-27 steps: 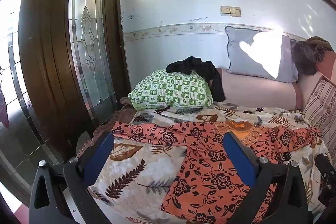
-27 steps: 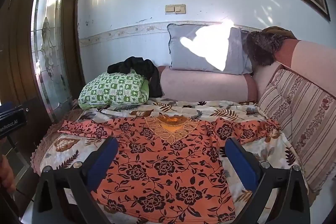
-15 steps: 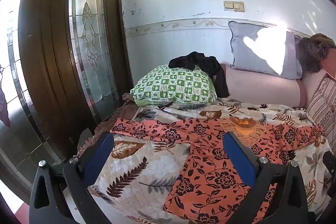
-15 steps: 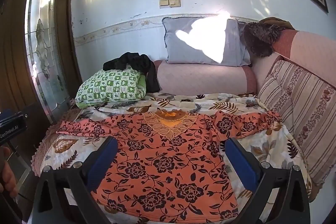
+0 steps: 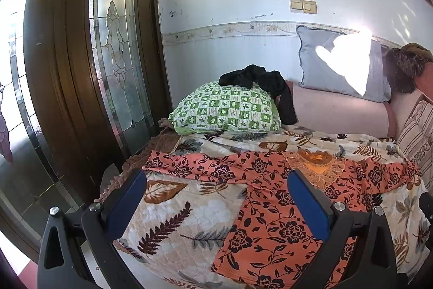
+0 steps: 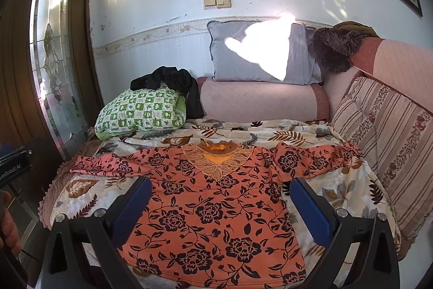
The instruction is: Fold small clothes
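Note:
An orange long-sleeved top with dark flowers [image 6: 216, 210] lies flat, front up, on a leaf-patterned bedspread [image 6: 338, 188], sleeves spread left and right, lace collar at the far side. It also shows in the left wrist view [image 5: 273, 229]. My left gripper [image 5: 216, 205] is open and empty, above the spread near the top's left hem and left sleeve [image 5: 194, 167]. My right gripper [image 6: 220, 207] is open and empty, hovering over the middle of the top's body. Neither touches the cloth.
A green checked pillow [image 6: 143, 113] with a black garment [image 6: 173, 83] on it lies at the far left. A grey pillow [image 6: 259, 53] and pink bolster [image 6: 259, 102] stand against the wall. Striped cushions [image 6: 384, 132] line the right. A glazed wooden door [image 5: 81, 72] is left.
Both grippers have drifted slightly; the views shift a little, with the top sitting marginally lower and nearer. The top has not moved and both grippers stay open.

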Tool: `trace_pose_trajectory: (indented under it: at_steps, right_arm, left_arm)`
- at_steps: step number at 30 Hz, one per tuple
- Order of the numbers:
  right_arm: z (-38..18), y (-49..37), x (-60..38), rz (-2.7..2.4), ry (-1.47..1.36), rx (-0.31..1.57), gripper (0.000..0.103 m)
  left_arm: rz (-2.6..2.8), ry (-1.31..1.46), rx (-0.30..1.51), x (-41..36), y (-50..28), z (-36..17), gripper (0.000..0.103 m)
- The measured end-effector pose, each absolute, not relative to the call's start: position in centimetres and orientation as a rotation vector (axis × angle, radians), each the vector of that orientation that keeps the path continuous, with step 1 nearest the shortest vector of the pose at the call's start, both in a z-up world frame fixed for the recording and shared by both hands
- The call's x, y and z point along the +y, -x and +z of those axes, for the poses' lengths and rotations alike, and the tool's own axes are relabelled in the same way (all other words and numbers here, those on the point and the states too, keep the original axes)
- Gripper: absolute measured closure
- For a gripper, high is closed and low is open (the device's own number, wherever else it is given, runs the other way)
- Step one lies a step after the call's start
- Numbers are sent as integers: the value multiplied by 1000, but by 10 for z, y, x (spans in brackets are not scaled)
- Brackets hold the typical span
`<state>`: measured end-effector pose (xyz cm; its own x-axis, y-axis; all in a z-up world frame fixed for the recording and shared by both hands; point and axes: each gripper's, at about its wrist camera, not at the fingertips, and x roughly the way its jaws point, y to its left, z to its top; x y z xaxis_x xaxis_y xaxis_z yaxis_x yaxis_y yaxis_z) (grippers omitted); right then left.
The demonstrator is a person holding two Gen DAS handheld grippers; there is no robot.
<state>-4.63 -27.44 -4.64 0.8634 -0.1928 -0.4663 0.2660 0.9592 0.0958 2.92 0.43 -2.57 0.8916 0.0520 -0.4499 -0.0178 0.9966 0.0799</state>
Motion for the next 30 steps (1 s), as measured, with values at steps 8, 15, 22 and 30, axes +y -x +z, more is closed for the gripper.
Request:
trace_pose_trajectory:
  at_steps: [8,15,22,30]
  right_arm:
    - [-49,44,-275,-241,-158,472,0]
    - [-60,42,-280,-243,-168,480,0]
    - [-63,37,-280,-246,-172,495,0]
    - [-65,29,-279,-247,-174,515,0]
  left_arm:
    - [38,-81,482,1,-33,-27,0]
    - [35,-86,489,0,-36,-31,0]
    - [35,-97,501,-5,-41,-35,0]
    - [38,-99,516,-6,-49,-38,0]
